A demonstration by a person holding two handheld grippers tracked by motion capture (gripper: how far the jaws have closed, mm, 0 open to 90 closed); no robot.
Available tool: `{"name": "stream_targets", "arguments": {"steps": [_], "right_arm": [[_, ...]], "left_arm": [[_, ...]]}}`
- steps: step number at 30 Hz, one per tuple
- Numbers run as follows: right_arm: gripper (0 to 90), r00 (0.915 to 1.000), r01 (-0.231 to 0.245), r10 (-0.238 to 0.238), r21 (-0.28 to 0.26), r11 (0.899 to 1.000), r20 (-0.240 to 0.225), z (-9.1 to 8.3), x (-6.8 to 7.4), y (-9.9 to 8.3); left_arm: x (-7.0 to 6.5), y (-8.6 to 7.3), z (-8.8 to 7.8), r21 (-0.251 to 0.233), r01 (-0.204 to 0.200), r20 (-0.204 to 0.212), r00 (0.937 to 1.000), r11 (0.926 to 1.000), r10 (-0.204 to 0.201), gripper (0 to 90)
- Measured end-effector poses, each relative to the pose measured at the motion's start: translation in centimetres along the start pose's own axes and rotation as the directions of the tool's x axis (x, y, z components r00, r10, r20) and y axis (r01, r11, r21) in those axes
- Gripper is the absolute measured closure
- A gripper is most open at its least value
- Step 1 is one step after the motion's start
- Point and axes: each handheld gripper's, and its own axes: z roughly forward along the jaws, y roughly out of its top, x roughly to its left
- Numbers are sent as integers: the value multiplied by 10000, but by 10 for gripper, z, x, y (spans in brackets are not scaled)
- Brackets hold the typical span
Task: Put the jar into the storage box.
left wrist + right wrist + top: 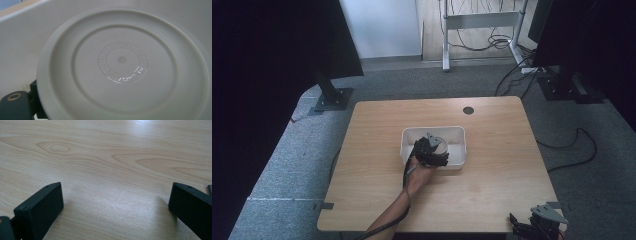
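The left gripper (432, 152) sits at the near wall of the white rectangular plastic tub (457, 132) at the centre of the light wooden table (492, 185). It pinches the rim of a round off-white plastic lid (122, 62) with concentric ridges and embossed lettering, held inside the tub. The right gripper (116, 202) rests at the table's near right corner, jaws spread wide over bare wood.

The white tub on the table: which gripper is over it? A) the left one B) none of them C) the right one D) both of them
A: in the high view the left gripper is over the white tub, close to a round white lid, while the right gripper sits at the table's near right edge with jaws wide apart.
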Motion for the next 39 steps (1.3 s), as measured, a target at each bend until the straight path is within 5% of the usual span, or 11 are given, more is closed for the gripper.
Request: {"name": "stream_targets", "arguments": {"steps": [11, 19, 39], "right_arm": [[0, 10000, 3, -3, 3, 10000, -1, 0, 0, 0], [0, 10000, -2, 2, 5, 10000, 11, 0, 0, 0], [0, 10000, -12, 12, 4, 10000, 26, 0, 0, 0]], "left_arm": [[12, -3, 1, 320, 820, 575, 9948, 9961, -837, 92], [12, -7, 4, 494, 825, 731, 9936, 9954, -860, 41], [15, 1, -21, -304, 613, 948, 9938, 9977, -582, 29]]}}
